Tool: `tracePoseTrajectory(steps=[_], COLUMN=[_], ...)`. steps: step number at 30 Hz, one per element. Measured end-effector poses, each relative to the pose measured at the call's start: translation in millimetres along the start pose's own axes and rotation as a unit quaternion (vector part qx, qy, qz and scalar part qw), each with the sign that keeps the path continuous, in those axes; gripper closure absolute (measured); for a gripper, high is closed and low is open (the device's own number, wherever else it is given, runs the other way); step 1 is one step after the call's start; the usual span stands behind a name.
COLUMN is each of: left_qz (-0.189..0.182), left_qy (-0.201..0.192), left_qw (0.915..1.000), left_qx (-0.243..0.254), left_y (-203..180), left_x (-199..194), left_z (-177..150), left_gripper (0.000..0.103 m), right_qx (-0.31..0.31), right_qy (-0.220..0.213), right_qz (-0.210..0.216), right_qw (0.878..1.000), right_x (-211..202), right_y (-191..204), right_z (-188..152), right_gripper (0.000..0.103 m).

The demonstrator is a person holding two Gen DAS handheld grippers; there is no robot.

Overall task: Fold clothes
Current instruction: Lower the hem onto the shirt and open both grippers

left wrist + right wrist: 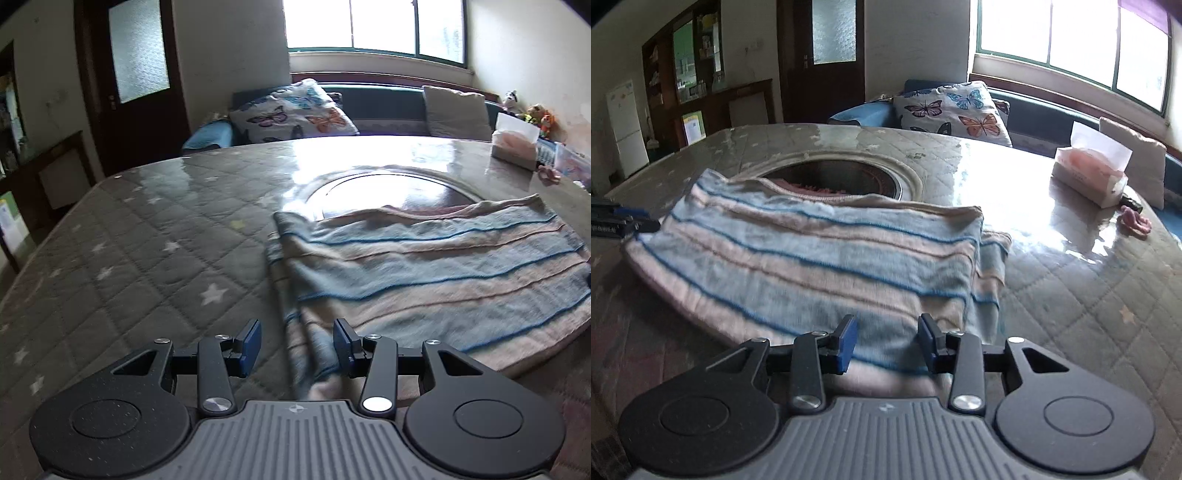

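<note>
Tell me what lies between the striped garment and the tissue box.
In the right wrist view, only bare glossy quilted table cover lies between the striped garment and the tissue box.

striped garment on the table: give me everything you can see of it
The blue, pink and cream striped knit garment looks soft and fuzzy, with thin dark-blue lines between broad bands. It lies folded flat on the quilted grey star-print table cover, its far edge overlapping the round dark inset. An under layer sticks out along one side. Both grippers are open and hold nothing; whether either touches it is unclear.
</note>
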State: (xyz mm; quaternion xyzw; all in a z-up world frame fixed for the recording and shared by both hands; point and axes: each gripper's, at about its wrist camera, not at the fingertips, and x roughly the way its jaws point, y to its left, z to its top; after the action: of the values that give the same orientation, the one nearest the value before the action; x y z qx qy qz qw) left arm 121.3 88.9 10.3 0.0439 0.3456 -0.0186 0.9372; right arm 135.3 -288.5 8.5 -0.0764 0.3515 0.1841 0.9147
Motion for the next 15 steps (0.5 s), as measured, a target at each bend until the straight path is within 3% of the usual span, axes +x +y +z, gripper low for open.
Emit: tracePoseTrajectory(steps=[4,8,15], left_qz=[0.006,-0.012,-0.029], left_qy=[-0.002,-0.017,0.013], left_qw=[0.9999,0.9994,0.9987], left_qx=[-0.016,-0.026,-0.041], left_y=[5.1,3.5,0.9], left_x=[-12.3,-27.6,-16.8], left_z=[-4.4,-4.0,-9.1], left_gripper=[0.057,0.057,0.057], right_qx=[-0.006,0.009,0.065], right_qy=[0.002,-0.002,-0.015], right_qz=[-0.009,-0.011,-0.037], right_qw=[1.0,1.0,0.997], right_x=[-11.0,-20.6,-24.8], right_y=[1.0,-3.6,-23.0], right_z=[-9.1,-12.9,-13.0], right_gripper=[0.066,0.066,0.066])
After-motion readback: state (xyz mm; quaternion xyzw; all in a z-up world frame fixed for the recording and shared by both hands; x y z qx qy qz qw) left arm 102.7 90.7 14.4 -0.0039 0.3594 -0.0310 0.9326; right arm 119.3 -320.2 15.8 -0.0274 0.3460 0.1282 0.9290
